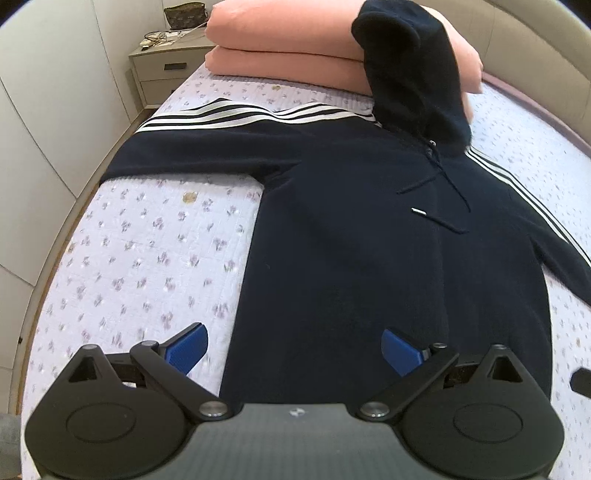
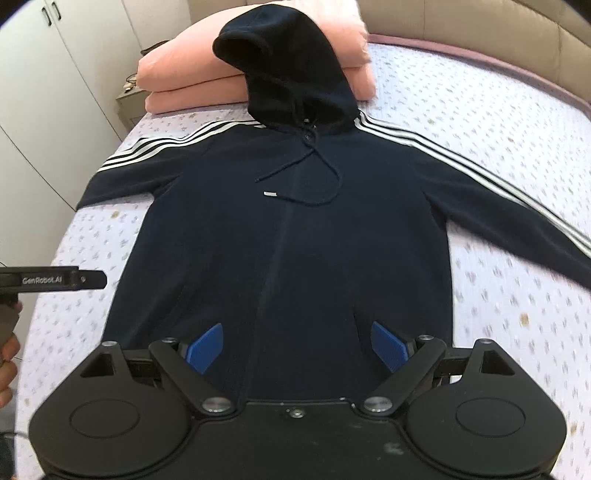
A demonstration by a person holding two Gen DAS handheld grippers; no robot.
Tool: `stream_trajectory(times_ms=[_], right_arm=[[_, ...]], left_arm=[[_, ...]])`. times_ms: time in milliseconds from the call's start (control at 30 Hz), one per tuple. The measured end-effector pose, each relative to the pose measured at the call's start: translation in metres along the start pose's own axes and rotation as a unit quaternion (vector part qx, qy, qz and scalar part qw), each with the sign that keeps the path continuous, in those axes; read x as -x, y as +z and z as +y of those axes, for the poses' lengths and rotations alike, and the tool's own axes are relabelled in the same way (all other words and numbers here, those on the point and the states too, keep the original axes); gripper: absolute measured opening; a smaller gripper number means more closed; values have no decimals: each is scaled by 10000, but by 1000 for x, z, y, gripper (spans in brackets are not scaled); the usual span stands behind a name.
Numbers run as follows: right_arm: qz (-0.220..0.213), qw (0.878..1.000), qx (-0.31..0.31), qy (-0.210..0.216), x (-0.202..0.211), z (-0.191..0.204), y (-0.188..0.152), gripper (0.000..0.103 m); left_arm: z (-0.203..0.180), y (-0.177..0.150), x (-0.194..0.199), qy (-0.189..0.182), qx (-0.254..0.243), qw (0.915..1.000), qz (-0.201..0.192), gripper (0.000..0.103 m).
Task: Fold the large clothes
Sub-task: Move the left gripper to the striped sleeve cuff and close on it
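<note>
hoodie hem (image 2: 295,384): hidden behind my right gripper body, bottom centre.
right sleeve (image 2: 546,236): cuff cut off at right edge.
nightstand clutter (image 1: 159,38): too small, I can't tell.

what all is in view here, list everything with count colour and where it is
hoodie: one, navy with white sleeve stripes, spread flat front-up on the bed, sleeves out to both sides
hood: one, navy, propped up against the pink stack
folded bedding: two stacked, pink, at the head of the bed
bed cover: one, pale lilac floral, under the hoodie
nightstand: one, beige, beside the bed head
bag: one, brown, on the nightstand
wardrobe: white doors, along the wall
left gripper: black with blue pads, open, near the hoodie's hem
right gripper: same, open
hand: one, at the left edge of the right wrist view
</note>
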State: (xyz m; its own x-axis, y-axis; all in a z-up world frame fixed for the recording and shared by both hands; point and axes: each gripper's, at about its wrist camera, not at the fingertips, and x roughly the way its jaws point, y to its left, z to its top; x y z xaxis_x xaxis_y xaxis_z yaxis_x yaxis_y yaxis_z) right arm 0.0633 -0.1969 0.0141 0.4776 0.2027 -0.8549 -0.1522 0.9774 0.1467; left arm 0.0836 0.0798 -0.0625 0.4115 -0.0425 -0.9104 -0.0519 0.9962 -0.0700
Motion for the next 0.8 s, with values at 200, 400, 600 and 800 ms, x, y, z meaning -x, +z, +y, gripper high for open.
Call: stream_trajectory(times_ms=[200, 400, 600, 800], right_arm=[[-95, 9980, 438, 442, -60, 30, 46, 103], [100, 9938, 98, 1103, -120, 63, 106, 103], [357, 9936, 80, 1069, -174, 120, 161, 103], [599, 9960, -78, 654, -247, 163, 206, 103]], left_arm=[[47, 29, -44, -60, 524, 9984, -227, 101], [134, 70, -79, -433, 1645, 9817, -860, 103], [203, 104, -122, -834, 2454, 9620, -861, 103], [237, 114, -171, -876, 2714, 9571, -509, 103]])
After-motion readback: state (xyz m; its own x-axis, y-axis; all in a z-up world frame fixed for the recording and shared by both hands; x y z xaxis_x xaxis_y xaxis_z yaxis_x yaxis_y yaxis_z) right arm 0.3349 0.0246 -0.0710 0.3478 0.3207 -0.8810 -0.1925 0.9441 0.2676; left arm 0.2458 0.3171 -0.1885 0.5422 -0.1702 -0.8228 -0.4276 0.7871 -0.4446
